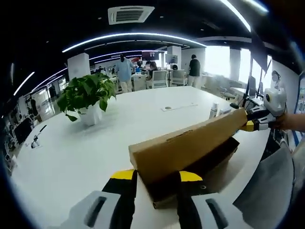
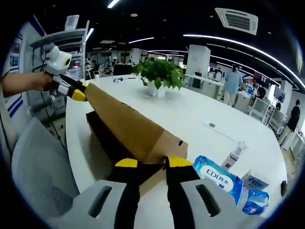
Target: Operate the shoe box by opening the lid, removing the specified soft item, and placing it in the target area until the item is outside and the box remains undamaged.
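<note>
I pinch the lid (image 1: 186, 143) at opposite ends with my left gripper (image 1: 156, 179) and right gripper (image 2: 152, 164), lifting it evenly so the shoe box (image 2: 107, 136), near the desk (image 1: 71, 157) edge, stays undamaged.

A potted plant (image 1: 87, 97) is standing on the white bench (image 1: 71, 152), while blue tissue packs (image 2: 220, 178) and a small bottle (image 2: 232, 155) are lying nearby; a grey chair (image 2: 35, 176) is sitting alongside, office workers (image 1: 125, 70) standing beyond.
</note>
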The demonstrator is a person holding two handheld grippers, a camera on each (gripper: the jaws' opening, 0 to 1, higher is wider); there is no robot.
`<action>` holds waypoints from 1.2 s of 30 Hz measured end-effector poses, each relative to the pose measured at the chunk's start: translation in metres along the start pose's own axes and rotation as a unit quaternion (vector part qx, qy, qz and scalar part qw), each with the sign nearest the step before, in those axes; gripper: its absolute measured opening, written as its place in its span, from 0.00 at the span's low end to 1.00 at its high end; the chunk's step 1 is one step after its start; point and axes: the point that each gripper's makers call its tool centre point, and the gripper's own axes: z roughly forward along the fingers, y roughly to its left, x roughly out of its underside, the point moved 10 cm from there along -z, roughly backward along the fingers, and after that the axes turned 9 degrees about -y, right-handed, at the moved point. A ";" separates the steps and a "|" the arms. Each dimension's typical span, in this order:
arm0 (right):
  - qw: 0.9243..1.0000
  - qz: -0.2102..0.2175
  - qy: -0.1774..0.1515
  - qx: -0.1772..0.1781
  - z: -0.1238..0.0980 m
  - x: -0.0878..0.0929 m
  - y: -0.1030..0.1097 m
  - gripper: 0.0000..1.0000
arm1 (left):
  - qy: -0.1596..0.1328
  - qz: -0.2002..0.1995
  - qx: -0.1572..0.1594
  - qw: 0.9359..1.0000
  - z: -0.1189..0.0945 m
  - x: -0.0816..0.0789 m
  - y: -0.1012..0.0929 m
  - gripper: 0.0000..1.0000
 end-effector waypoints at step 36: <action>0.996 0.034 0.064 -0.046 0.012 0.041 0.017 0.35 | 0.084 -0.004 0.040 0.996 0.020 0.050 -0.003 0.39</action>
